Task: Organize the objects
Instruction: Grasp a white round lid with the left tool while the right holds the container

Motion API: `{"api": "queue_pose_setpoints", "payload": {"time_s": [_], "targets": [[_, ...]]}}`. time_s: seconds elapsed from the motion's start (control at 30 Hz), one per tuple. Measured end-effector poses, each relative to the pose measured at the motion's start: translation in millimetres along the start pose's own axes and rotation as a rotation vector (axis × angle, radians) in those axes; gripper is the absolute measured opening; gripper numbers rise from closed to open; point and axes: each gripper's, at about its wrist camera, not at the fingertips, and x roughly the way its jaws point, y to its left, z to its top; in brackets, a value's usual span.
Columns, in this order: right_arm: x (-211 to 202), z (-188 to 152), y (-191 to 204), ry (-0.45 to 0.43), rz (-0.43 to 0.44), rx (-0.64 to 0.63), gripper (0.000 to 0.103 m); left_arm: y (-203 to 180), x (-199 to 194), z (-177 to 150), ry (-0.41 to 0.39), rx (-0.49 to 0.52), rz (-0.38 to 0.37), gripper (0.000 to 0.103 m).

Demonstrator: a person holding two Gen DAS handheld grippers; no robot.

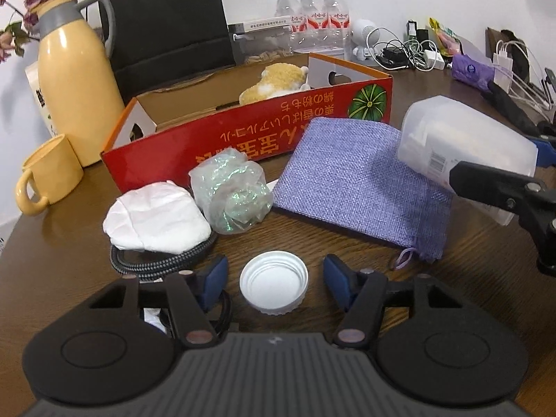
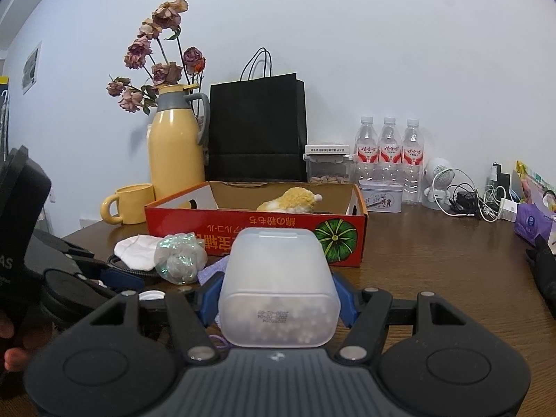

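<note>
So the brown wooden tabletop (image 1: 434,278) fills most of both views, and the biggest thing on it is the red cardboard box (image 1: 243,135) sitting mid-frame in the left wrist view, open on top with a fuzzy yellow plush toy (image 1: 274,81) inside toward its right end. Upper left of that view there's a tall yellow thermos jug (image 1: 74,80) with a yellow mug (image 1: 48,173) below-left of it. Just in front of the box, right of centre, a purple woven pouch (image 1: 361,180) lies flat. Left of it are a crumpled iridescent plastic wad (image 1: 231,193) and a white cloth bundle (image 1: 156,220) lying on top of a black braided cable (image 1: 156,264).

The frosted plastic container (image 2: 278,288) is off the tabletop, centre-bottom of the right wrist view, with the right gripper (image 2: 278,299) clamped on it, blue fingers (image 2: 210,300) pressed to both sides.

Smallest bit: a white bottle cap (image 1: 274,282), open side up, low centre in the left view. The left gripper (image 1: 274,279) straddles it, fingers (image 1: 338,283) half-wide and not touching it.
</note>
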Motion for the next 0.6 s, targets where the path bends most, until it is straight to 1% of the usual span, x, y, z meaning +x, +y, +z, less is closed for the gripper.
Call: {"api": "queue_pose_setpoints", "payload": {"time_s": [0.17,0.2,0.27,0.3,0.4,0.6], "targets": [[0.5,-0.1,-0.6,0.001,-0.003,0.003,0.063,6.9,-2.0,-2.4,0.015,-0.040,-0.044,0.061],[0.5,-0.2,-0.9,0.002,-0.004,0.004,0.063,9.4,-2.6,-3.3,0.020,-0.061,-0.055,0.059],[0.8,-0.2,-0.9,0.003,-0.005,0.006,0.063,12.7,-4.0,-4.5,0.023,-0.105,-0.061,0.045],[1.1,-0.2,-1.4,0.003,-0.006,0.007,0.063,12.1,-5.7,-5.2,0.017,-0.108,-0.052,0.041],[1.1,-0.4,-2.3,0.004,-0.008,0.012,0.063,9.6,-8.5,-7.8,0.006,-0.115,-0.069,0.041],[0.7,0.0,-2.8,0.003,-0.017,0.017,0.063,5.6,-20.3,-7.1,-0.047,-0.148,-0.071,0.041]]}}
